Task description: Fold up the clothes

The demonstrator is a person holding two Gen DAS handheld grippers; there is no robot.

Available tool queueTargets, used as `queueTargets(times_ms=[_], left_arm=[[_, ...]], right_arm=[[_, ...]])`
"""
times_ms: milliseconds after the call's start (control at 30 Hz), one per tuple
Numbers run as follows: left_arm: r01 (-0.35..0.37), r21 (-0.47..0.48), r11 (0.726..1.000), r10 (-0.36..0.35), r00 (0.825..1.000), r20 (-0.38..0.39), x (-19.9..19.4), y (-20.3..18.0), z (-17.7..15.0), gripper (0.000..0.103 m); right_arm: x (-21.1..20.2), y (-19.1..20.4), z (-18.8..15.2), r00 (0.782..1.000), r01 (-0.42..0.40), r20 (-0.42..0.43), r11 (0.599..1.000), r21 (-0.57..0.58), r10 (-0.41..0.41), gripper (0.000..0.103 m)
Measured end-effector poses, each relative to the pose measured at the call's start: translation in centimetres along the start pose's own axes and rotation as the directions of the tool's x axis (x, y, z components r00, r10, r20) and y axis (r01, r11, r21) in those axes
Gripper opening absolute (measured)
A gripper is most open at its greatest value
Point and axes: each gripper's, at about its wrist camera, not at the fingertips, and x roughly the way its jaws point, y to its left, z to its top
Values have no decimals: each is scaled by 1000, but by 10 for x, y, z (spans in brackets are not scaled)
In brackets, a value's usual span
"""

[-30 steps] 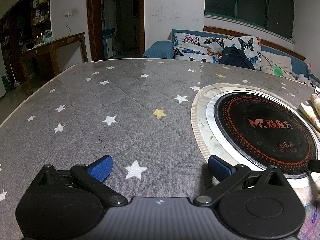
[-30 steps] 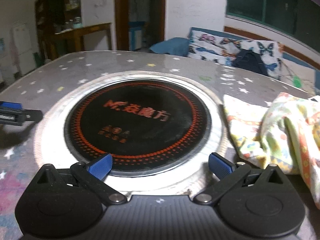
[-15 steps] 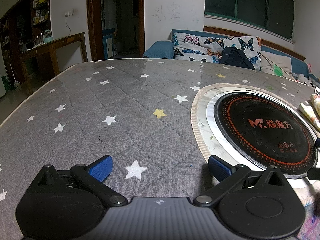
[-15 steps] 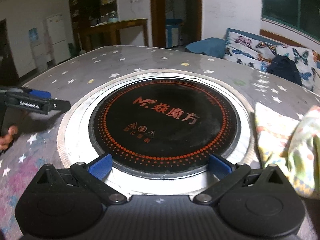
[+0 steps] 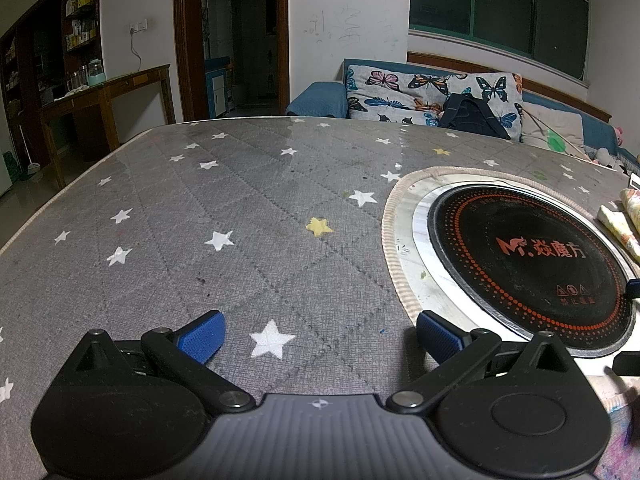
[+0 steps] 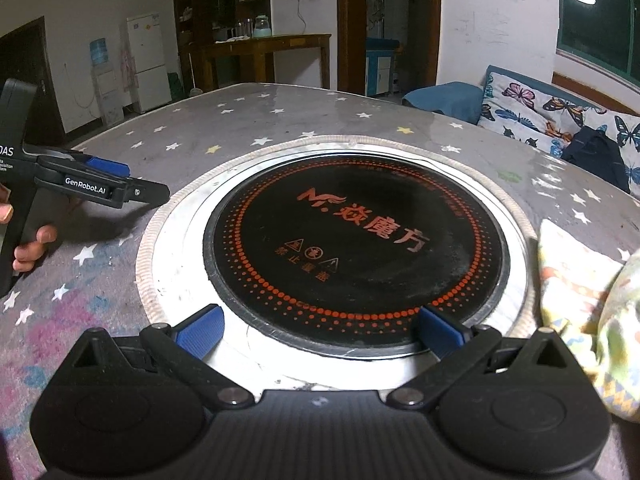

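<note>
A yellow patterned garment lies crumpled on the table at the right of the right wrist view; its edge shows at the far right of the left wrist view. My right gripper is open and empty, low over the near rim of the round black cooktop, left of the garment. My left gripper is open and empty above the grey star-patterned tablecloth. It also shows at the left of the right wrist view, held in a hand.
The cooktop sits in a metal ring in the table's middle. A sofa with butterfly cushions and a dark bag stands behind the table. A wooden side table and a doorway are at the back left.
My right gripper has swung to the left, so the garment has slid toward the right edge of its view and the left gripper has come into view. The left gripper has stayed still.
</note>
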Motion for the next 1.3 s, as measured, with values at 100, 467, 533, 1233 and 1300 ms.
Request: queueTargets(times_ms=[100, 467, 533, 1233, 1300], left_arm=[[0, 0, 1000, 0, 1000, 0, 0, 0, 0, 103], [0, 0, 1000, 0, 1000, 0, 0, 0, 0, 103], [0, 0, 1000, 0, 1000, 0, 0, 0, 0, 103], [-1, 1, 1000, 1, 1000, 0, 0, 1, 0, 103], [-1, 0, 1000, 1, 1000, 0, 0, 1, -1, 103]], right_arm=[[-1, -1, 0, 1000, 1, -1, 1000, -1, -1, 103], [0, 0, 0, 1000, 3, 0, 1000, -2, -3, 103], [0, 0, 0, 1000, 3, 1, 1000, -2, -3, 103], [2, 2, 0, 1000, 6, 2, 1000, -4, -6, 103], [2, 2, 0, 1000, 5, 1, 1000, -4, -5, 103]])
